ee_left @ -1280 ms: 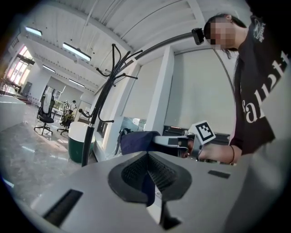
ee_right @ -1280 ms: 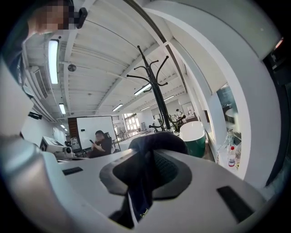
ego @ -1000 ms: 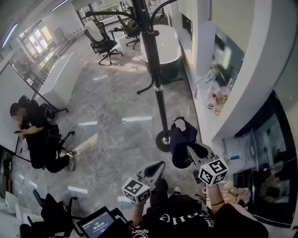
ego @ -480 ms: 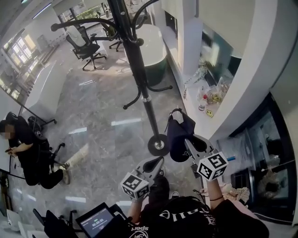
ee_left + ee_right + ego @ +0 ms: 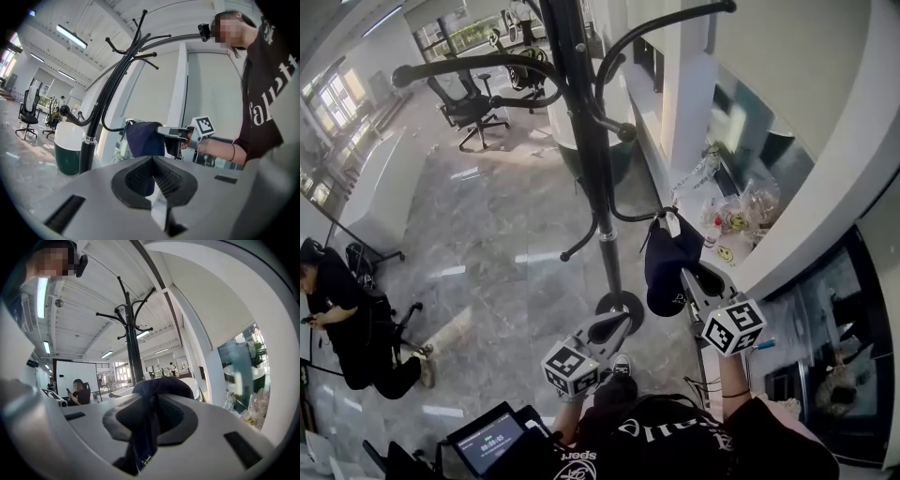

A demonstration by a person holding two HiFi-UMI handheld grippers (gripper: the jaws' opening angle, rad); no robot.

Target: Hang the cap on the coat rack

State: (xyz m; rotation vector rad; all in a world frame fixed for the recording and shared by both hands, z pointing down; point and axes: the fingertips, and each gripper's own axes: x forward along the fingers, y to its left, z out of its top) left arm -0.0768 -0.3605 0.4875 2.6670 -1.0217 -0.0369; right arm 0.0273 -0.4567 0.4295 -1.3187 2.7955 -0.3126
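Note:
The black coat rack (image 5: 593, 159) stands just ahead of me, its round base (image 5: 619, 306) on the marble floor. A dark navy cap (image 5: 666, 267) hangs from my right gripper (image 5: 684, 276), which is shut on its fabric. The cap's top sits right beside the tip of a low curved hook (image 5: 649, 217). In the right gripper view the cap (image 5: 161, 389) bulges out between the jaws, with the coat rack (image 5: 132, 345) behind it. My left gripper (image 5: 622, 324) stays low and to the left, shut and empty. From the left gripper view I see the cap (image 5: 144, 139) held beside the rack's pole (image 5: 96, 126).
A white ledge (image 5: 741, 234) with bottles and small clutter runs along the wall on the right. A green and white tub (image 5: 68, 147) stands behind the rack. Office chairs (image 5: 469, 101) are at the back left, a seated person (image 5: 337, 323) at the left, a tablet (image 5: 487, 441) by my legs.
I have come closer to the rack, whose pole and hooks now loom overhead. The right gripper has carried the cap up and forward to the low hook. The left gripper kept its place.

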